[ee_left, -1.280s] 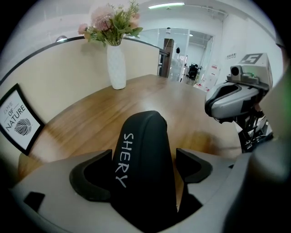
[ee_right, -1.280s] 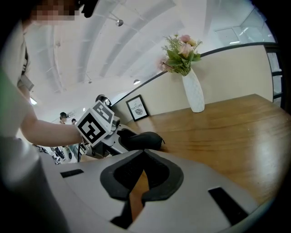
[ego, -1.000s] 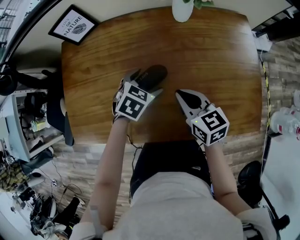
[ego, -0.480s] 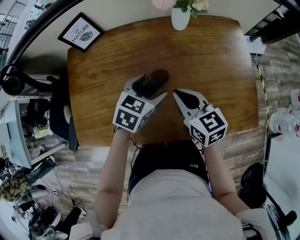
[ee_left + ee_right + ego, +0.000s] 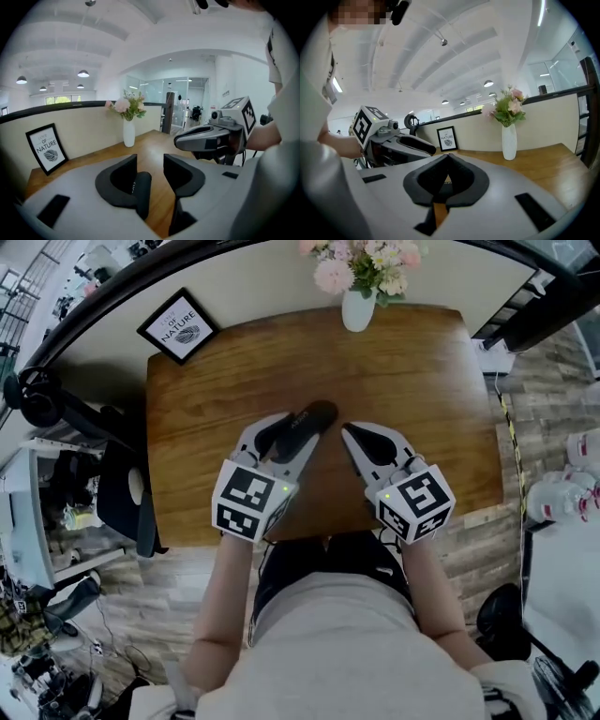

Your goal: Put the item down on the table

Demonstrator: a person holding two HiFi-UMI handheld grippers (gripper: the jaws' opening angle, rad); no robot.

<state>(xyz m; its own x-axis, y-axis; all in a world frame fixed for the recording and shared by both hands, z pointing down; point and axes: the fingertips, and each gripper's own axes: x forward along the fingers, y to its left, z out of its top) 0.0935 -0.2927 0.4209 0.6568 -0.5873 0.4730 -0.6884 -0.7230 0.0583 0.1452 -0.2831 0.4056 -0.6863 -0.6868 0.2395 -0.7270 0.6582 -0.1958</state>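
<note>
The left hand-held gripper (image 5: 295, 427) has risen off the brown wooden tabletop (image 5: 412, 381) and pulled back. Its jaws have just been closing partway, and the black oblong case (image 5: 314, 413) shows in the gap between them, unpressed. The right hand-held gripper (image 5: 352, 432), beside it, has lifted as well.

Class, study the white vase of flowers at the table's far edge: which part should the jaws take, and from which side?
Probably the white body of the vase, below the flowers, coming in level from the near side of the table. It stands upright and slim, so jaws can span it; the blooms block the top, and the low wall stands close behind.
</note>
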